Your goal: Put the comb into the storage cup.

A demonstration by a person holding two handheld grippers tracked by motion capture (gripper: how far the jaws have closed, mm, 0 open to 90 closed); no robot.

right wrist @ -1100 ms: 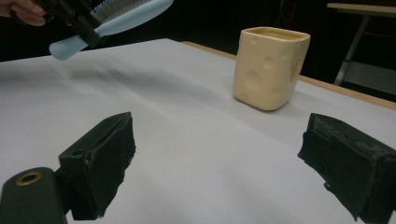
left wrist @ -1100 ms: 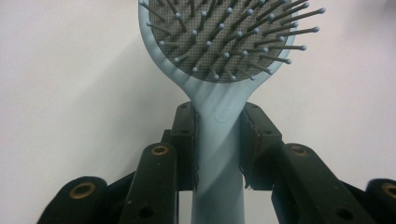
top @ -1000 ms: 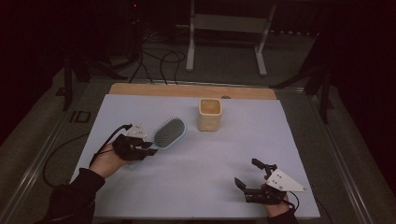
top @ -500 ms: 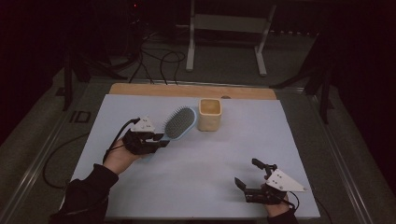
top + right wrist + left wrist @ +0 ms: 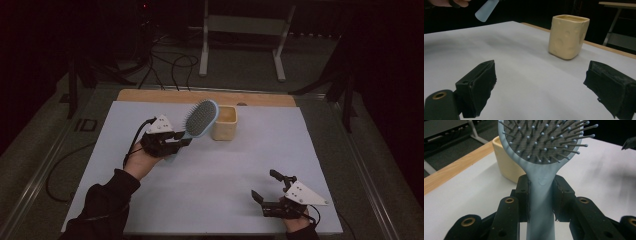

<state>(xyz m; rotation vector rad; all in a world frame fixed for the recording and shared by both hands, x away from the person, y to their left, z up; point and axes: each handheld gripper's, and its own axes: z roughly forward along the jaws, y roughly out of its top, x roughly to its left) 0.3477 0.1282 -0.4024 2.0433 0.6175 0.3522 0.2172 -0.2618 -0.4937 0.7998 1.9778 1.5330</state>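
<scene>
My left gripper point(image 5: 181, 142) is shut on the handle of a light blue hairbrush point(image 5: 201, 118), held above the table with its grey bristled head tilted toward a cream yellow cup point(image 5: 224, 123). In the left gripper view the pads press both sides of the hairbrush handle point(image 5: 541, 195), and the cup point(image 5: 506, 162) stands just behind the brush head. My right gripper point(image 5: 265, 187) rests near the table's front right, open with nothing between its pads point(image 5: 480, 82). The right gripper view shows the cup point(image 5: 567, 36) ahead and the end of the hairbrush handle point(image 5: 485, 10) at top left.
A pale grey mat point(image 5: 220, 175) covers the table, with a wooden strip point(image 5: 150, 95) along its far edge. Beyond the table stand a metal stand point(image 5: 240, 40) and loose cables point(image 5: 165, 60) on the dark floor.
My left gripper has lifted the hairbrush and carried it to the right, closer to the cup. The right gripper has stayed where it was.
</scene>
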